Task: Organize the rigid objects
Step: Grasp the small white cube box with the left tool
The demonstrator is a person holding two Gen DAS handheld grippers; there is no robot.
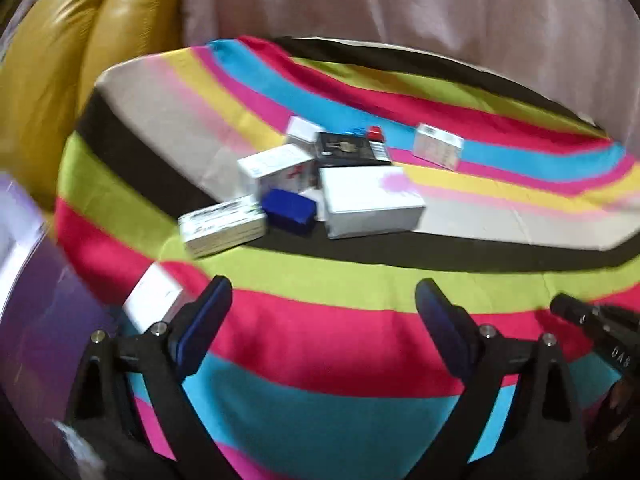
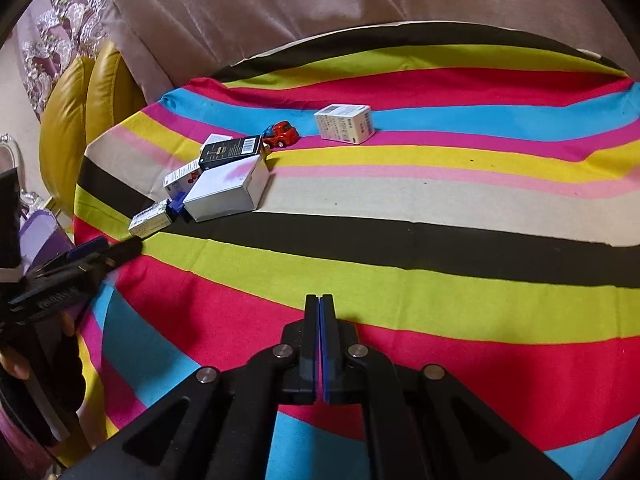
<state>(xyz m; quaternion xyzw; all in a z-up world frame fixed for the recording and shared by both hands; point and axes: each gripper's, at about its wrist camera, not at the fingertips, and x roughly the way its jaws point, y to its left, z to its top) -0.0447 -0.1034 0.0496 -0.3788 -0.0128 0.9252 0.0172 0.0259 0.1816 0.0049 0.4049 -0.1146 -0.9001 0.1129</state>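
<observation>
Evidently we have barely begun: boxes (image 2: 224, 194) lie jumbled; left gripper (image 1: 324, 312) wide open, empty; right gripper (image 2: 320, 308) closed, empty.

A matt woven striped cloth (image 2: 400, 280) covers the table. On it lie smooth cardboard boxes: a large white box (image 2: 228, 192) with a slight sheen and a glossy black box (image 2: 230, 152). The far toy truck (image 2: 282, 134) looks like shiny painted metal (or plastic). The yellow cushion (image 2: 68, 120) at left is glossy leather-like.
</observation>
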